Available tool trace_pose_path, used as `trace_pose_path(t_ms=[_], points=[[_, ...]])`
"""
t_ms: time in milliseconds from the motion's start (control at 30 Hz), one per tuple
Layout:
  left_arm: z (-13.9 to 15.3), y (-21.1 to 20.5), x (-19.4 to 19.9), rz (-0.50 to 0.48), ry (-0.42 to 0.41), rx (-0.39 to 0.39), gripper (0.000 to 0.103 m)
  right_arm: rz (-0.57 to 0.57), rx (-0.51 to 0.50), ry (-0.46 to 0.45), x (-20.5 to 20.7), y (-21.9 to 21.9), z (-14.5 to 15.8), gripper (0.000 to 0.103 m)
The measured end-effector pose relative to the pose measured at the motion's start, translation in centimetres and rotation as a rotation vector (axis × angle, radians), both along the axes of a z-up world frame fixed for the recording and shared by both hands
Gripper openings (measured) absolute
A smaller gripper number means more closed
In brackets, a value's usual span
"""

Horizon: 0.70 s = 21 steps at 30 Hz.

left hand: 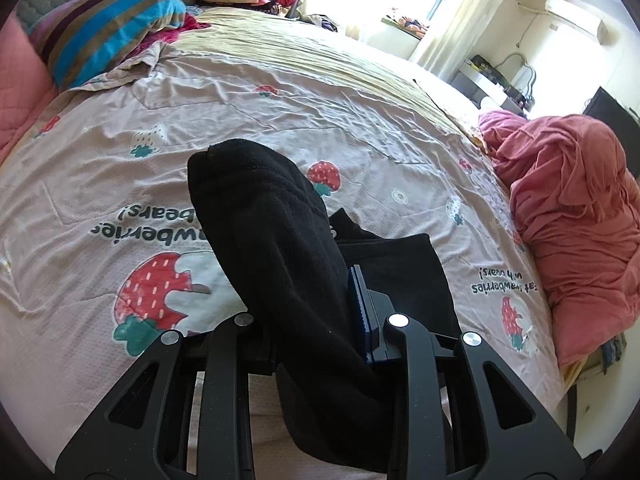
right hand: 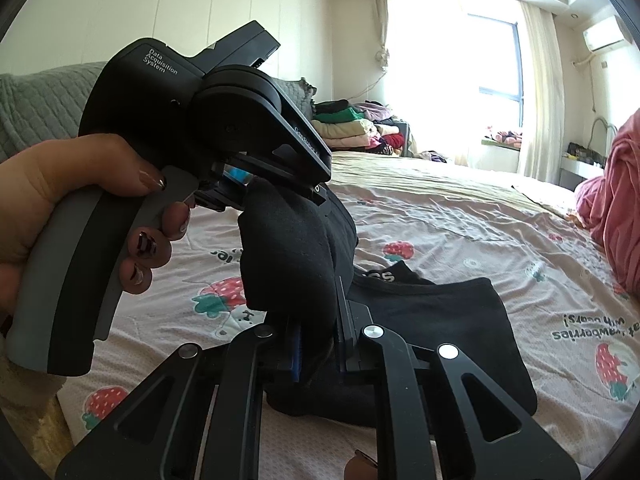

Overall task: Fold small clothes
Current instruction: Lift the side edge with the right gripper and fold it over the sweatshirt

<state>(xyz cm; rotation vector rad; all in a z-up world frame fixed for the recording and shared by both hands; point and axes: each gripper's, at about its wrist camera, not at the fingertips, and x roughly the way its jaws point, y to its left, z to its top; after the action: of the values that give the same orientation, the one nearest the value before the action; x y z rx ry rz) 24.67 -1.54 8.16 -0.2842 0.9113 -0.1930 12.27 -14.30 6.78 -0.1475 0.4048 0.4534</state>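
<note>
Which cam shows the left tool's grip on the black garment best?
Right wrist: it shows the left tool from outside, clamped on the black garment. Left wrist view shows only cloth covering its own fingers.

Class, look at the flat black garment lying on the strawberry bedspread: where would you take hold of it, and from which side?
Grip the black garment at its far corner by the white-lettered waistband, coming down from above. It lies flat on the bedspread, so only a thin edge can be pinched. Both grippers already hold the black sock.
</note>
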Motion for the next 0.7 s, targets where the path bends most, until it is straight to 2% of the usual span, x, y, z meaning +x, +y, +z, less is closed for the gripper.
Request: trace_pose_path(t_ms=[400, 700], points=[[-0.3, -4.4, 0.7, -0.048, 0.018, 0.052, 0.020, -0.040, 0.054, 0.036, 0.2, -3.5, -0.6, 0.011], [-2.0, -7.9, 1.9, -0.089, 0.066, 0.088, 0.020, -0.082, 0.093, 0.094, 0.4, -6.1, -1.8, 0.011]])
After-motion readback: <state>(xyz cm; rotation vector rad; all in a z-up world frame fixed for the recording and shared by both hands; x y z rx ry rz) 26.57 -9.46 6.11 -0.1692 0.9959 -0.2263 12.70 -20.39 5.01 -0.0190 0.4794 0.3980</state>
